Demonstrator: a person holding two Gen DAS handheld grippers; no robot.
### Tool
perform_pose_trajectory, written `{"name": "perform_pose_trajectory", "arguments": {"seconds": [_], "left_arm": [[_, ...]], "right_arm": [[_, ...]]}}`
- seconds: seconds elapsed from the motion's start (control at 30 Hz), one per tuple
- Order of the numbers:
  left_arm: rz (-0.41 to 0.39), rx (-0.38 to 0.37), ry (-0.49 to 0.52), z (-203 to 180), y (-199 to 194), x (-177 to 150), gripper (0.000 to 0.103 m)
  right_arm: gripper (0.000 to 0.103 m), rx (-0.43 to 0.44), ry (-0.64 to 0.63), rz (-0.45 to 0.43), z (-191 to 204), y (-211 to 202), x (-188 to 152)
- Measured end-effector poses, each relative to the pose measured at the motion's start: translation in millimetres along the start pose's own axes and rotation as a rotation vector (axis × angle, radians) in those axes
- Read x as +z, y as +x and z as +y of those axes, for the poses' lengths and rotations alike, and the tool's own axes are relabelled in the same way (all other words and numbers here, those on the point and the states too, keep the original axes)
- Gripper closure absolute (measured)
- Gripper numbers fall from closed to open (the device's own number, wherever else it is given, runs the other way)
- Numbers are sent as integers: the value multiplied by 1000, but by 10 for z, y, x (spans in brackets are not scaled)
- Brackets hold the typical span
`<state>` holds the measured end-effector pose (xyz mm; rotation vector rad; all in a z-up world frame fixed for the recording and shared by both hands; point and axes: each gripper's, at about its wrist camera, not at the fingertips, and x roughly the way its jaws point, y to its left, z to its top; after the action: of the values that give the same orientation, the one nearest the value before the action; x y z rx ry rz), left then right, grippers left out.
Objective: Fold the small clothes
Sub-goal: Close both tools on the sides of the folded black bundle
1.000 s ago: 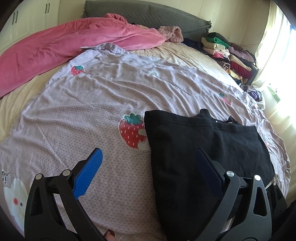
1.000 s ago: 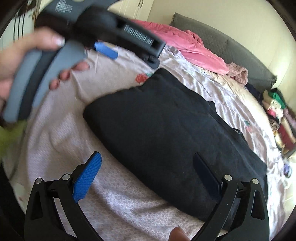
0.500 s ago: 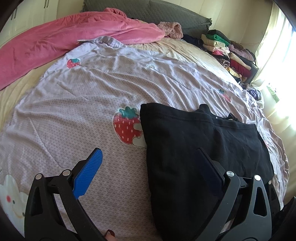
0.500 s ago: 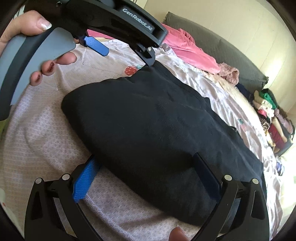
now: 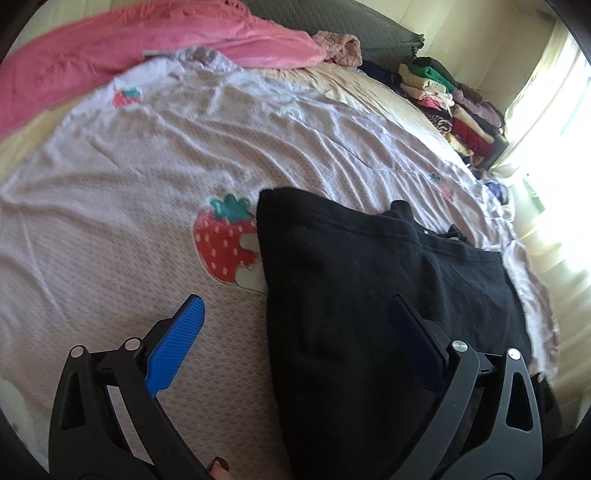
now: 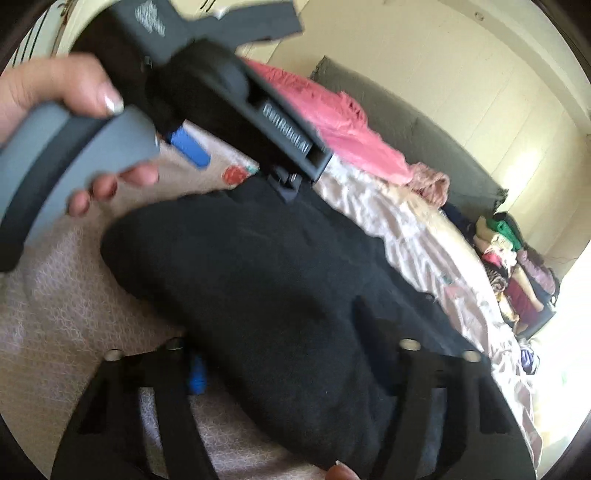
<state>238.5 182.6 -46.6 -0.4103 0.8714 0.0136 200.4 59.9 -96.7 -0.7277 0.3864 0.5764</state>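
A black folded garment [image 5: 369, 295] lies on the lilac strawberry-print sheet [image 5: 147, 184]. My left gripper [image 5: 295, 332] is open, its left finger over the sheet and its right finger over the garment's near left part. In the right wrist view the garment [image 6: 277, 295] fills the middle. My right gripper [image 6: 280, 365] is open and the garment's near edge lies between its fingers, over the left blue pad [image 6: 197, 373]. The left gripper's body [image 6: 221, 92] and the hand holding it show at the upper left.
A pink blanket [image 5: 129, 48] lies across the far side of the bed against a grey headboard [image 5: 332, 22]. A stack of folded clothes [image 5: 454, 110] stands at the far right by a bright window. The right wrist view is blurred.
My right gripper has pushed forward so the garment's near edge now sits between its fingers. My left gripper has shifted slightly forward and lower over the garment's left edge.
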Motion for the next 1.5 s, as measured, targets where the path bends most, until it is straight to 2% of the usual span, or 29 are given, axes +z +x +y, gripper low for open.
{"name": "perform_pose_trajectory", "arguments": {"seconds": [0.03,0.1,0.2,0.37,0.43,0.67,1.0,1.2,1.33,1.4,1.47,1.5], "left_arm": [[3,-4,-8,10,8,-7,10],[3,-4,-19,30,15,-4,10],[11,-37,-46,67,17,0,10],[42,-159,-113,107,81,-5,10],[52,-180,-134,110,132,-7,10],[56,-223,-161,131,195,2,10],[52,-220,-194,188,170,-19,10],[46,-280,-208,138,141,-42,10],[70,-332,-209,42,175,-69,10],[77,-339,-192,-10,186,-85,15],[87,-366,-191,-52,201,-108,36],[94,-382,-198,-62,216,-120,42]], "right_arm": [[66,5,-11,-14,5,-18,7],[85,27,-7,-22,3,-49,17],[88,73,36,-19,-79,-68,30],[90,164,177,-17,-322,-78,44],[90,178,200,-19,-360,-76,40],[90,189,227,-30,-395,-74,35],[91,189,321,-67,-534,-182,-18],[91,184,309,-73,-483,-192,-41],[91,182,325,-85,-518,-205,-61],[91,182,329,-89,-520,-213,-74],[91,181,324,-88,-503,-224,-81],[91,180,324,-90,-498,-224,-84]]}}
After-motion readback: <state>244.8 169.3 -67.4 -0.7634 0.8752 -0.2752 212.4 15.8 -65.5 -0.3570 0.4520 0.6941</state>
